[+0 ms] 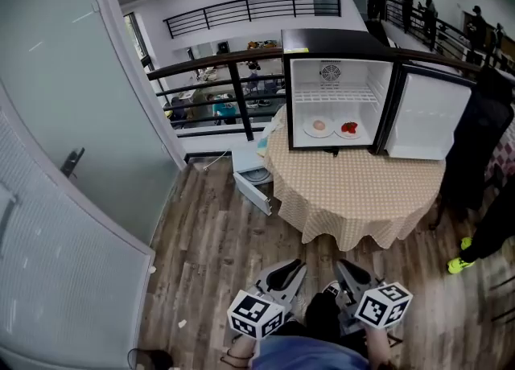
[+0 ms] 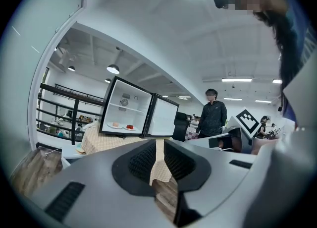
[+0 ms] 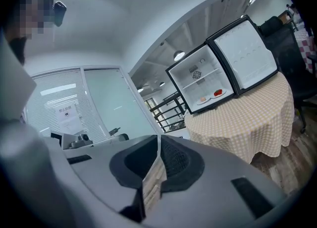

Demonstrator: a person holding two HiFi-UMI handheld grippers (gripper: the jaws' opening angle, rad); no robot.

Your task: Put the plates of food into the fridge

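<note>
A small black fridge (image 1: 338, 91) stands on a round table with a checked cloth (image 1: 362, 191), its door (image 1: 426, 115) swung open to the right. On its floor sit two white plates: one with pale food (image 1: 319, 126), one with red food (image 1: 349, 128). Both also show in the left gripper view (image 2: 116, 125) (image 2: 130, 127) and the right gripper view (image 3: 202, 99) (image 3: 218, 92). My left gripper (image 1: 283, 276) (image 2: 157, 155) and right gripper (image 1: 348, 276) (image 3: 158, 155) hang low near my body, far from the table. The left jaws stand a narrow slit apart, empty. The right pads meet at the tips, empty.
A frosted glass wall (image 1: 72, 119) runs along the left. A black railing (image 1: 233, 63) passes behind the table. A white unit (image 1: 253, 179) sits on the wood floor by the table's left side. A person in dark clothes (image 1: 483, 135) (image 2: 214, 115) stands right of the fridge door.
</note>
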